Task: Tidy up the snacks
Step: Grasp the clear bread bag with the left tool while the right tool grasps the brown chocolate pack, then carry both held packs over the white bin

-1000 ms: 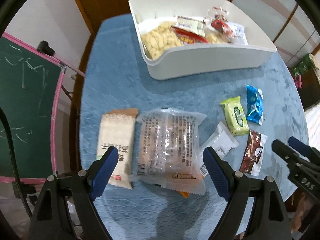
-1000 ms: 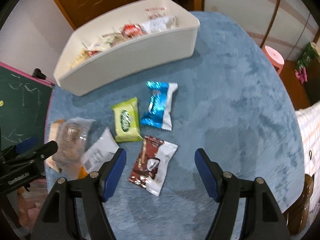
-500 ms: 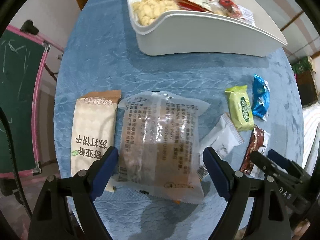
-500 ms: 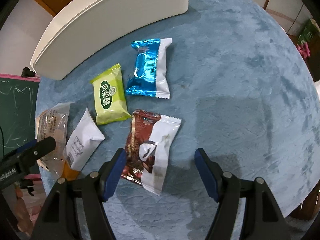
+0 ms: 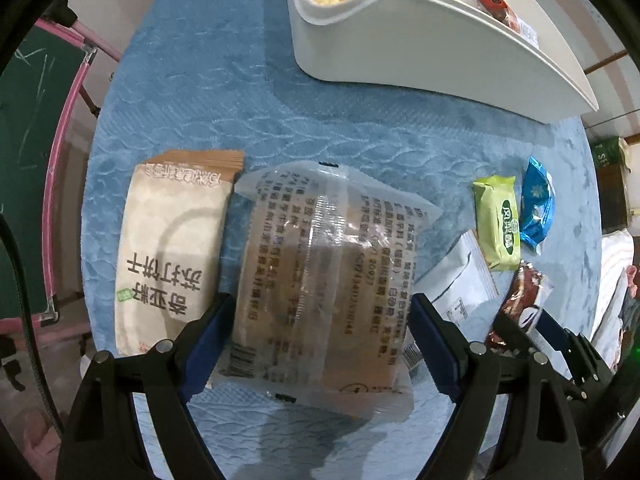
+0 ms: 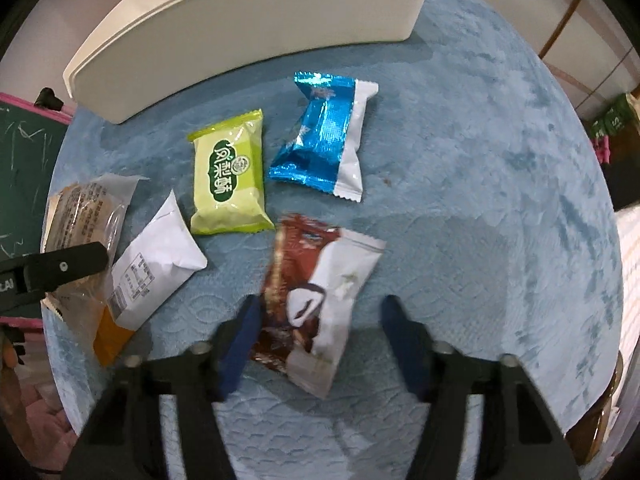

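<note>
The left gripper [image 5: 320, 344] straddled the clear packet [image 5: 324, 280], jaws wide, gripping nothing. The right gripper [image 6: 320, 340] gaped likewise around the brown packet [image 6: 316, 300]. 6 snacks lay loose on the blue cloth [image 6: 480, 160]; farther off, the white bin [image 5: 420, 40] held several.

Bare cloth [image 6: 500, 184] right of wrappers [image 6: 320, 140]

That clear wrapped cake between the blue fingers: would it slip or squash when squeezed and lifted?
The clear wrapped cake has glossy film, so the left hand-held gripper may slide on it a little. The contents look soft and bready, so a firm squeeze could dent them. The loose sealed ends will probably flop, and it seems light for its size.
</note>
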{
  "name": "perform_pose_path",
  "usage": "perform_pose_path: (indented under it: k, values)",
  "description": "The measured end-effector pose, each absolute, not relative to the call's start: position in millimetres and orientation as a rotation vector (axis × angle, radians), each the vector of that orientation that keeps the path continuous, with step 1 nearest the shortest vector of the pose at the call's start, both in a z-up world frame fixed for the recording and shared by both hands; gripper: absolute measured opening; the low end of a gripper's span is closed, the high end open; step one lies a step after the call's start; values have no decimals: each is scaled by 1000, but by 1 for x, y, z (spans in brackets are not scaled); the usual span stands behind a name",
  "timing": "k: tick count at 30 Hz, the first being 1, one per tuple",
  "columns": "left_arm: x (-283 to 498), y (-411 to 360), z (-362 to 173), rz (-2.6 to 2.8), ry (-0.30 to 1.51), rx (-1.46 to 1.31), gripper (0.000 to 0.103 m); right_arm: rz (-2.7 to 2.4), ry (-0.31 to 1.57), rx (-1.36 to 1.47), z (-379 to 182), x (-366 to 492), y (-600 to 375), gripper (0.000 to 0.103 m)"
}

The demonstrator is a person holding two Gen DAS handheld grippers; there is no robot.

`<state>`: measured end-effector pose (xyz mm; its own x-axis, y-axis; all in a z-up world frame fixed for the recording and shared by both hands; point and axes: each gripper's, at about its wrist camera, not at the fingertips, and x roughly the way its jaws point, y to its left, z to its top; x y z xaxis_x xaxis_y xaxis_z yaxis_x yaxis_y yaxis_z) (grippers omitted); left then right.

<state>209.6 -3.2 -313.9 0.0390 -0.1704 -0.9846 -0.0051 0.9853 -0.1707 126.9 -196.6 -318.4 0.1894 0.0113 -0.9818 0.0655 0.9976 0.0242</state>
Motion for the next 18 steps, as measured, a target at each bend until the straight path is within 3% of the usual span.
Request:
perform_pose_path:
  k: [1,5,18]
  values:
    - [210,-2,-314,-126,1523,-136,80,-29,1376,63,-316,127,-192,40]
    - [202,-11,-307,-103,1502,-113,70,-8,1385,99,-310,133,-203,35]
    - [178,-25,-233,-135,1363,-94,66,64,1284,78,-253,127,-213,30]
